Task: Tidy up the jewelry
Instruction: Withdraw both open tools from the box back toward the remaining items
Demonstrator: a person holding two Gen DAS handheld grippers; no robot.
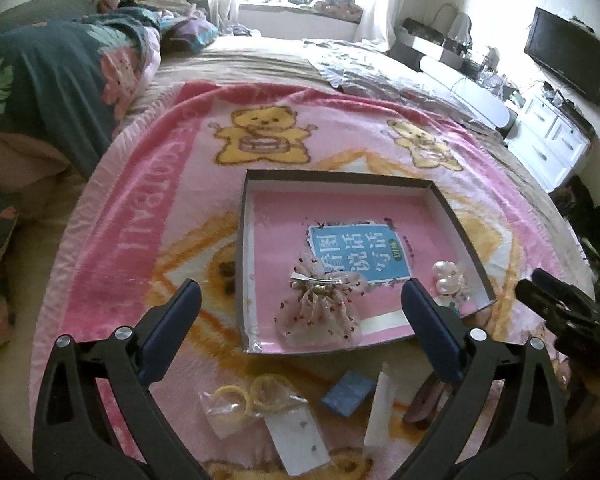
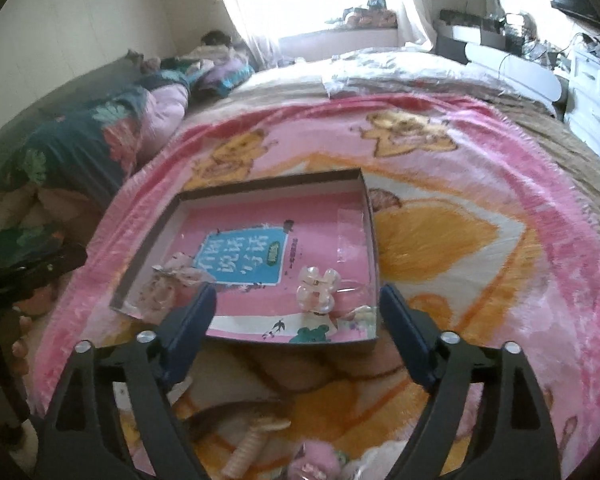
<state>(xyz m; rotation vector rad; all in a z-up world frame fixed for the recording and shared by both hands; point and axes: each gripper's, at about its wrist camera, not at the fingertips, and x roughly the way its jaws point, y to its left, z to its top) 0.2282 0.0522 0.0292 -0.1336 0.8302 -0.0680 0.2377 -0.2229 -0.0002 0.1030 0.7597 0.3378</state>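
Left gripper [image 1: 300,304] wide open, empty, hovering over sheer dotted bow hair clip [image 1: 320,312] in shallow pink-lined cardboard tray [image 1: 342,178]. Right gripper [image 2: 298,308] equally agape, empty, framing pearly claw clip [image 2: 316,288]. Only left view: yellow rings in clear bag [image 1: 246,398] below fingers.

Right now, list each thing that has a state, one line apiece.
Left tongs: open, empty.
Right tongs: open, empty.
Shallow box: lidless, holding two pieces.
Lace bow hair clip: lying in the box, clasp up.
Pearl claw clip: in the box.
Yellow bangles: bagged, outside the box.

fleecy blanket [image 1: 148,184], glossy cardboard tray [image 1: 247,216]
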